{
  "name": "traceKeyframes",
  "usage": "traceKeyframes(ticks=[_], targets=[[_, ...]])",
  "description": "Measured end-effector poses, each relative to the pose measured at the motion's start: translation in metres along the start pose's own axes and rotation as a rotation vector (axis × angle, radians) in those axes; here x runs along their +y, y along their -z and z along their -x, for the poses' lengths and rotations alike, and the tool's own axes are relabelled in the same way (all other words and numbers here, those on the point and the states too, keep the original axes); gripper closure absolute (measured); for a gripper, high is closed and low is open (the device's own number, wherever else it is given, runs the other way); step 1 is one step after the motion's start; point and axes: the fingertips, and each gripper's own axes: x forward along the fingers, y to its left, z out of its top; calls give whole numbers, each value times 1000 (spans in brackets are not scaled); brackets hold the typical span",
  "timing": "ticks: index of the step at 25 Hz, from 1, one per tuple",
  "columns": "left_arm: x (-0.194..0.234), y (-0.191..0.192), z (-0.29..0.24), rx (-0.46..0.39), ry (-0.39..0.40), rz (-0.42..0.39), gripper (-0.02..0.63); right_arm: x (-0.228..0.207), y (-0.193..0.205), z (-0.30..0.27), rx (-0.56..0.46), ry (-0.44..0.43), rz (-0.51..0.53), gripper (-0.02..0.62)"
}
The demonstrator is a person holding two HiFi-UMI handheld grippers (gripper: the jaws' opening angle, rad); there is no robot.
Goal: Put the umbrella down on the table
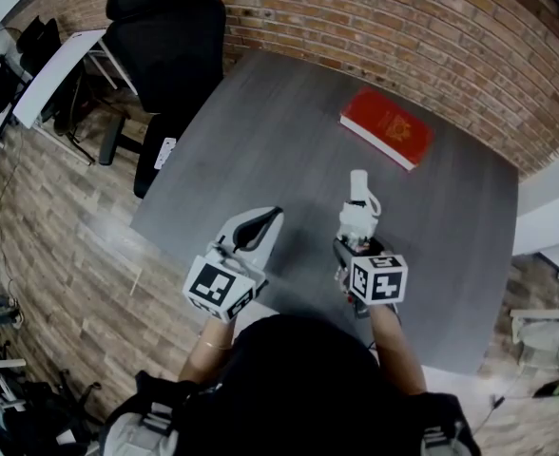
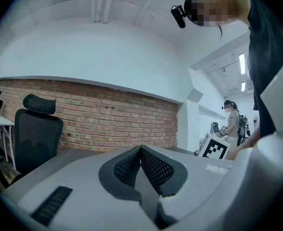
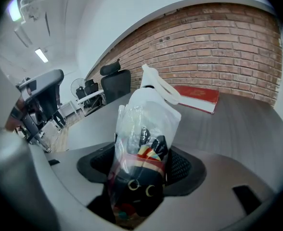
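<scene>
Clear plastic wraps the folded umbrella (image 3: 140,143), and the right gripper (image 3: 141,166) has it pinched by its dark lower end, one pad pressing each side through the wrapper. Gripping low like that leaves most of the length sticking out ahead of the jaws, which I'd say suits laying it flat: the free end can meet the surface first and the rest follow.

From above, the umbrella (image 1: 357,212) sits over the near part of the grey counter (image 1: 260,131), just in front of the person. It looks to be held off the top, not resting on it, though I can't be sure of a gap.

Its long axis runs straight along the gripper's own line, away from the person and roughly toward the red book (image 1: 386,127) by the brick wall. The white handle with its loop leads, tilted somewhat upward in the right gripper view.

The left gripper (image 1: 265,222) is beside it, a little apart, with its ribbed pads (image 2: 151,167) pressed together on nothing. It takes no part in the hold, and I'd guess it is simply kept out of the way.

A bare stretch of counter lies between umbrella and book, so there looks to be room to set it down
</scene>
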Motion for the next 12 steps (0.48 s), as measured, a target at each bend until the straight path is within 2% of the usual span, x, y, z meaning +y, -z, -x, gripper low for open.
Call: traceKeyframes(ticks=[12], targets=[[-1, -5, -8, -43, 17, -23, 603, -10, 15, -13, 46, 17, -7, 305]])
